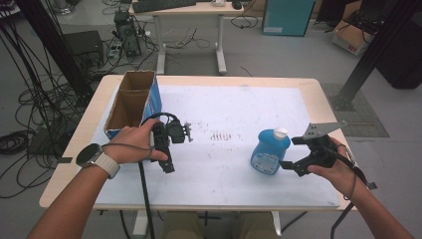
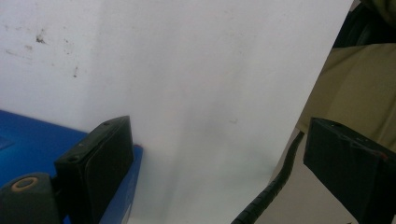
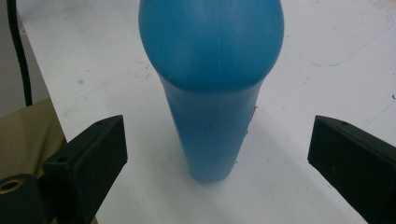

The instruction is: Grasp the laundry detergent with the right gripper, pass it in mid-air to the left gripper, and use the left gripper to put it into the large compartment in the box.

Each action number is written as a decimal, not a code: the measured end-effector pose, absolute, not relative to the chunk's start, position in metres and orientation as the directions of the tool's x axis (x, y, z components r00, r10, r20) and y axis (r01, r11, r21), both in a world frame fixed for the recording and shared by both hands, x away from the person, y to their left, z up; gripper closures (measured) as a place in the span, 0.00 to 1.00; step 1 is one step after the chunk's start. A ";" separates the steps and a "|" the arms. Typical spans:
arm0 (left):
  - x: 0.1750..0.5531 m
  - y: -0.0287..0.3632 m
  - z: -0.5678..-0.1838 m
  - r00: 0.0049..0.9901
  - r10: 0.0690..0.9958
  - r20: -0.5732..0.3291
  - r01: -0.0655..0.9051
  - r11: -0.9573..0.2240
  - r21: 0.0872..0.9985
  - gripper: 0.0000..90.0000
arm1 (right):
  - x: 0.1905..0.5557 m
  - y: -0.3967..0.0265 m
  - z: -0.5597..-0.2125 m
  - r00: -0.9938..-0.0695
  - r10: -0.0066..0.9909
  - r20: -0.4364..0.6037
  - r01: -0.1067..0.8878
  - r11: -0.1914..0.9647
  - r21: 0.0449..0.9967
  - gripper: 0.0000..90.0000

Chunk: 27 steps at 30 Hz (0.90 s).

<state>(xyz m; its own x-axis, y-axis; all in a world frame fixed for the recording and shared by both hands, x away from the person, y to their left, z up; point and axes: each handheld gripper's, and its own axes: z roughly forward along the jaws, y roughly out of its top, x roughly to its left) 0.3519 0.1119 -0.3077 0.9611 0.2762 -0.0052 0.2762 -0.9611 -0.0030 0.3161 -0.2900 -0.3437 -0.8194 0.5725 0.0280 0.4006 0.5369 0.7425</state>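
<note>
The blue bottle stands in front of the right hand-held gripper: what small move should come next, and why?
Probably ease the right hand-held gripper forward, then close. Its jaws are wide open, and the blue bottle stands upright on the white mat, centred between them but untouched, a little farther ahead.

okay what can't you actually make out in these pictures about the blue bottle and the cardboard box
- Blue bottle: label print is too small to read in the high view; in the right gripper view its top is cut off by the upper edge.
- Cardboard box: its floor is hidden by its own walls in the high view; the left gripper view catches a blurred blue corner.
</note>
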 end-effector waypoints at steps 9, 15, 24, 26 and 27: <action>0.352 0.112 -0.308 0.961 0.278 -0.005 0.278 -0.961 -0.004 0.10 | 0.316 -0.291 -0.343 -0.818 0.574 0.026 0.400 0.537 0.743 0.05; 0.352 0.111 -0.307 0.961 0.277 -0.008 0.277 -0.961 -0.007 0.10 | 0.316 -0.292 -0.343 -0.819 0.573 0.030 0.401 0.534 0.745 0.05; 0.352 0.111 -0.306 0.962 0.274 -0.007 0.273 -0.962 -0.008 0.10 | 0.315 -0.292 -0.343 -0.819 0.573 0.029 0.399 0.533 0.746 0.05; 0.352 0.111 -0.306 0.962 0.273 -0.005 0.273 -0.962 -0.008 0.10 | 0.315 -0.292 -0.343 -0.819 0.573 0.028 0.399 0.533 0.746 0.05; 0.352 0.111 -0.306 0.962 0.273 -0.005 0.273 -0.962 -0.008 0.10 | 0.315 -0.292 -0.343 -0.819 0.573 0.028 0.399 0.533 0.746 0.05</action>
